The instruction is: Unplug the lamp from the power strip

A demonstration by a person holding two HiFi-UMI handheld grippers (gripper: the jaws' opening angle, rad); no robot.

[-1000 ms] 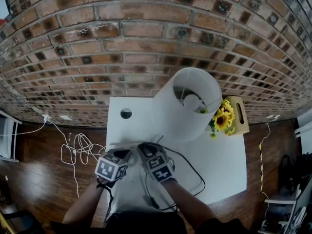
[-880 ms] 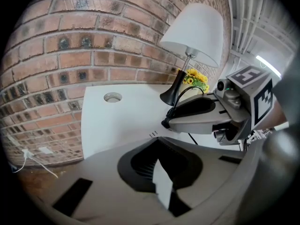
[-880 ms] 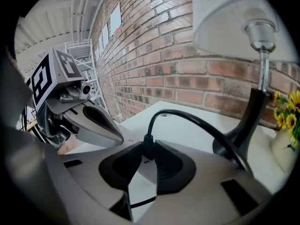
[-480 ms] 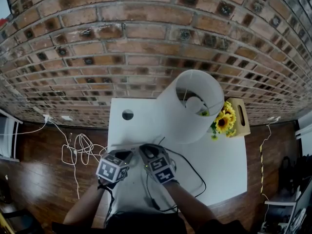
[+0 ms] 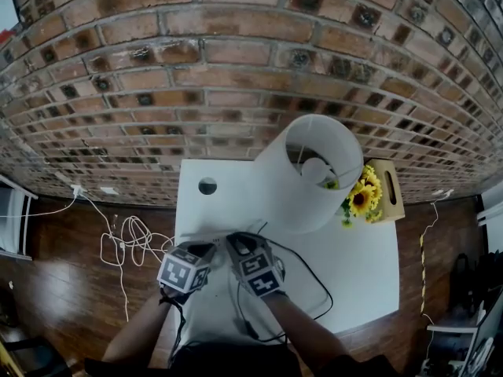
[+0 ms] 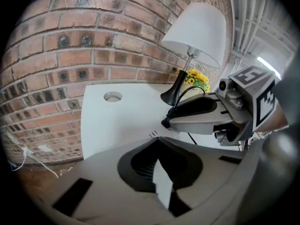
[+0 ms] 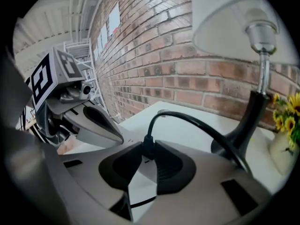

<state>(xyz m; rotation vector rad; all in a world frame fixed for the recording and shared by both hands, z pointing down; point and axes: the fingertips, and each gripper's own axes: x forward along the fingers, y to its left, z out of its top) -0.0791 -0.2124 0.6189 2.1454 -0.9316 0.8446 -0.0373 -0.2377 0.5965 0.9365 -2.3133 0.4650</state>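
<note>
Right gripper view is showing the right tool (image 7: 147,150) clenching the black plug (image 7: 148,140) of the lamp (image 5: 310,171), which is standing further back on the counter (image 5: 369,273). The left tool (image 6: 158,158) is clamping the white power strip (image 6: 161,182) to steady it. Both grips are looking set, but the plug is apparently not yet pulled free, so the pull itself is remaining.

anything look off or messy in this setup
Nothing spilled or broken. The lamp stands upright on the table. Only untidy bits: a loose tangle of white cable on the floor left of the table, and the black cord looping across the tabletop to the plug in the right gripper.
</note>
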